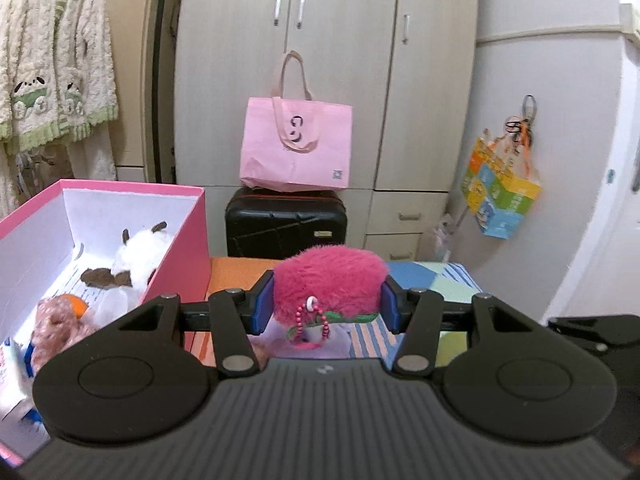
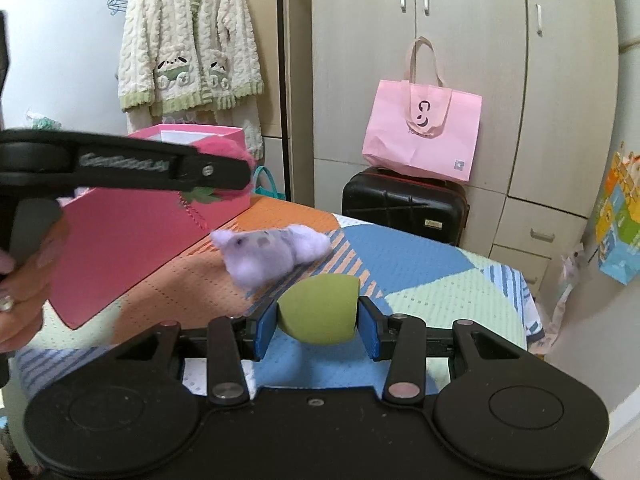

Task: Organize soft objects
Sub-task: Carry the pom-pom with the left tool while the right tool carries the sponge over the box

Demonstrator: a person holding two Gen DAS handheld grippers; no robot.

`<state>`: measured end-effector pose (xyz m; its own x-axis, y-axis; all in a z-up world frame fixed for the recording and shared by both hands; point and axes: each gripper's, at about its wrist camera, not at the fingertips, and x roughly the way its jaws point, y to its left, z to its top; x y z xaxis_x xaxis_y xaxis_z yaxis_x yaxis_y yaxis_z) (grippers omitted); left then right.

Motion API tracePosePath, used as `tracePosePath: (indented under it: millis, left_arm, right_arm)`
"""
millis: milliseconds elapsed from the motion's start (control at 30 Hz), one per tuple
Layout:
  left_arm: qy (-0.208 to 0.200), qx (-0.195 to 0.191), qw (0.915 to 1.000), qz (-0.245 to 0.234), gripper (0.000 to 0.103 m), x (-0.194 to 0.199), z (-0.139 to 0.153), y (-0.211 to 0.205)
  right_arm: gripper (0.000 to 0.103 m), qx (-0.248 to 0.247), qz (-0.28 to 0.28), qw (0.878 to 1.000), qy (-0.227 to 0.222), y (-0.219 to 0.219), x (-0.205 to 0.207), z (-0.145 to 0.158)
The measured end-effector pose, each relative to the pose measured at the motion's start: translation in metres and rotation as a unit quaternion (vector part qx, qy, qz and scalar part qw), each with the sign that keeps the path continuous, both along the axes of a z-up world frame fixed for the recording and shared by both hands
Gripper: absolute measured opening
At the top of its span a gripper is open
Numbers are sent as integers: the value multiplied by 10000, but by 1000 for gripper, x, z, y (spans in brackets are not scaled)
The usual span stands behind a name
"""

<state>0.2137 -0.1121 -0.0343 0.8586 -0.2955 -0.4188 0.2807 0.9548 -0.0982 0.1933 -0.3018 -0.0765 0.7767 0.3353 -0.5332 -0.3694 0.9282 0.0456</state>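
Note:
My left gripper is shut on a fluffy hot-pink plush with a green trim and a pink bead chain, held above the bed beside the pink box. In the right wrist view the left gripper hangs in the air at the left, the pink plush in its pads, a hand behind it. My right gripper is shut on a green egg-shaped sponge just above the patchwork cover. A lilac plush lies on the bed beyond it.
The pink box holds a white-and-brown plush, a pinkish curly plush and an orange bit. A black suitcase with a pink tote bag stands against the wardrobe. A fluffy robe hangs at the left. The bed's far edge drops off.

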Motion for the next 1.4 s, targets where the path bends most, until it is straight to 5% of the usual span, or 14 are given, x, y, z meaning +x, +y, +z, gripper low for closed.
tracePosePath:
  millis: [400, 800, 933, 1200, 1400]
  left_arm:
    - [-97, 272, 9981, -539, 51, -67, 12, 28]
    - [227, 456, 9936, -1004, 51, -109, 20, 74]
    - [134, 797, 9934, -811, 51, -125, 19, 91]
    - [452, 874, 9920, -795, 51, -150, 31, 135]
    - [1194, 419, 9854, -1138, 51, -152, 44, 168]
  right_arm:
    - [48, 24, -82, 9991, 417, 14, -42, 9]
    - [48, 258, 188, 9948, 963, 35, -84, 26]
    - [49, 267, 393, 9931, 1067, 48, -95, 36]
    - [49, 407, 1036, 9872, 1144, 79, -111, 63]
    - [49, 319, 1531, 9823, 1032, 109, -119, 80]
